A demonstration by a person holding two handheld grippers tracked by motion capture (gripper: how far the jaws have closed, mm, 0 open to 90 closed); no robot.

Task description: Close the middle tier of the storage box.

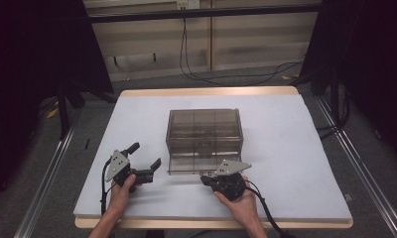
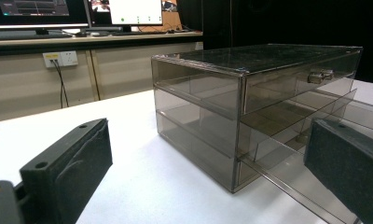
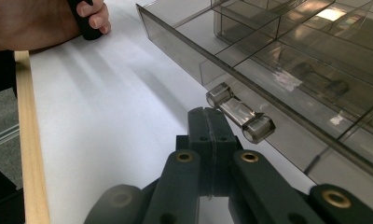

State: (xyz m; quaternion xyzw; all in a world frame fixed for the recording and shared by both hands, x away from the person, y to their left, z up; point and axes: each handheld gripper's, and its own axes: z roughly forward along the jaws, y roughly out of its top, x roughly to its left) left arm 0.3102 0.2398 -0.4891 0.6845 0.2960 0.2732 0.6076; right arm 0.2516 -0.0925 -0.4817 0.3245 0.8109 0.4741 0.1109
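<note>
Drawers [image 1: 205,139] of smoky clear plastic, stacked in one cabinet, are sitting near the middle of the white table [image 1: 296,163], and that cabinet is what I am working on right now. Its bottom drawer [image 3: 250,70] is standing pulled out toward me, its front wall carrying a small clear bar handle [image 3: 240,113]. In the left gripper view I am seeing the upper drawer's handle [image 2: 321,75] flush with the cabinet face, so that drawer is sitting shut.

My right gripper [image 3: 212,122] is resting on the table just in front of the pulled-out drawer, and its jaws are pressed together with nothing between them. Their tips are lying just beside the bar handle, right under it in the right gripper view; whether they are touching it I cannot tell. From the high view, the right gripper [image 1: 225,179] is sitting at the drawer's near edge with my right hand [image 1: 241,201] wrapped behind it.

My left gripper [image 1: 146,155] is waiting off to the left of the cabinet, well apart from it, jaws spread wide and holding nothing. My left hand [image 1: 121,191] is gripping its body near the table's front edge.
</note>
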